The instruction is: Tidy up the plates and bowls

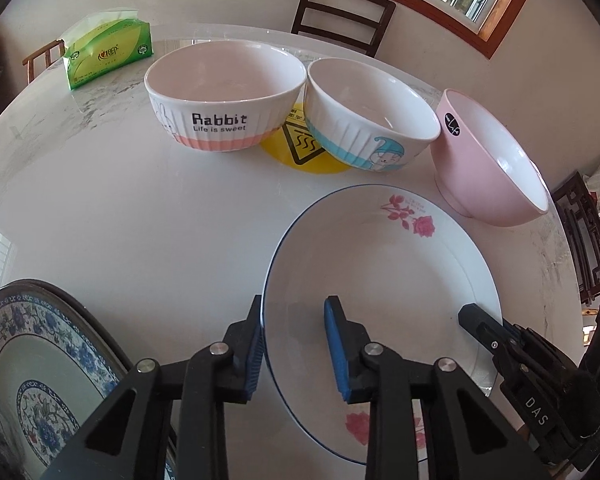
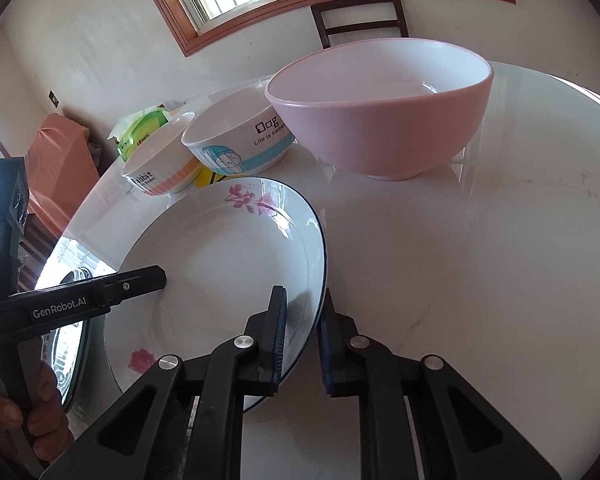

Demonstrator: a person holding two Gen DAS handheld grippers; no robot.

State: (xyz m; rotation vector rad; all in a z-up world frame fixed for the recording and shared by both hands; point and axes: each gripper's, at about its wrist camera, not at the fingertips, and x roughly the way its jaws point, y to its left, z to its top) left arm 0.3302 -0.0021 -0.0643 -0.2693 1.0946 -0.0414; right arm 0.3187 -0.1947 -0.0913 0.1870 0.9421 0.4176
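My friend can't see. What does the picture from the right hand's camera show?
The right gripper straddles the near rim of a white rose plate, one finger above and one below, on a white table. Behind stand a pink bowl, a blue-striped bowl and an orange-striped Rabbit bowl; the left gripper reaches the plate's far side.

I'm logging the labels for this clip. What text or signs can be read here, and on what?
"Rabbit / Life is sweet": orange-banded bowl.
"Dog / Life is swee…", cut off: blue-banded bowl.
"GenRobot.AI": left gripper.
"DAS": right gripper.
Hot-surface sign: yellow sticker; small print unreadable.
Tissue pack, pink bowl's sticker: unreadable.
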